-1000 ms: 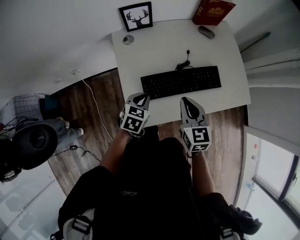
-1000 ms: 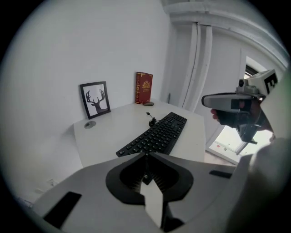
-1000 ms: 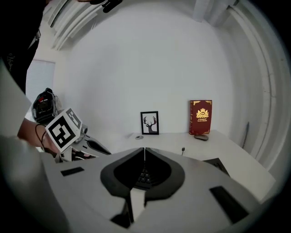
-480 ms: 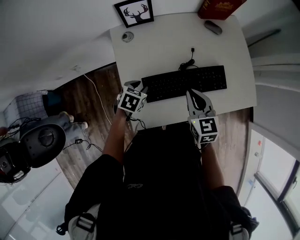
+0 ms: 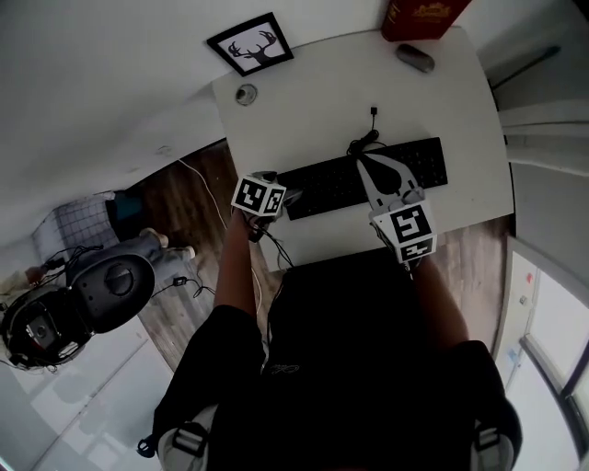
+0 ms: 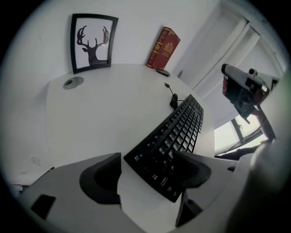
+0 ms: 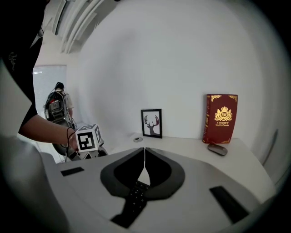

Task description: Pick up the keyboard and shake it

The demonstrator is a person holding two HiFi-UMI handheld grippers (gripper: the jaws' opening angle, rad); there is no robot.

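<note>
Keyboard (image 5: pixel 363 175): black, it lies flat on the white worktop (image 5: pixel 313 101), close to the front edge and with its long side along that edge.
Cable (image 5: pixel 366 138): it comes out of the back edge of the keyboard, makes a small curl and ends on the bare worktop.
Left gripper (image 5: pixel 273 180): at the left end of the keyboard, pointing steeply down.
Left fingers (image 6: pixel 101 177): wide apart, they have just been opening. The left end of the keyboard shows between them, and the pads do not press on it.
Right gripper (image 5: pixel 361 156): above the middle of the keyboard, with its tips near the cable.
Right fingers (image 7: pixel 127 175): shut together, with nothing between them. Some keys show below them.
Back of worktop: a deer picture (image 5: pixel 249 44) stands at the left and a red book (image 5: pixel 421 18) at the right, both against the wall. A dark mouse (image 5: pixel 415 58) lies just in front of the book, and a small round disc (image 5: pixel 245 93) lies near the picture.
</note>
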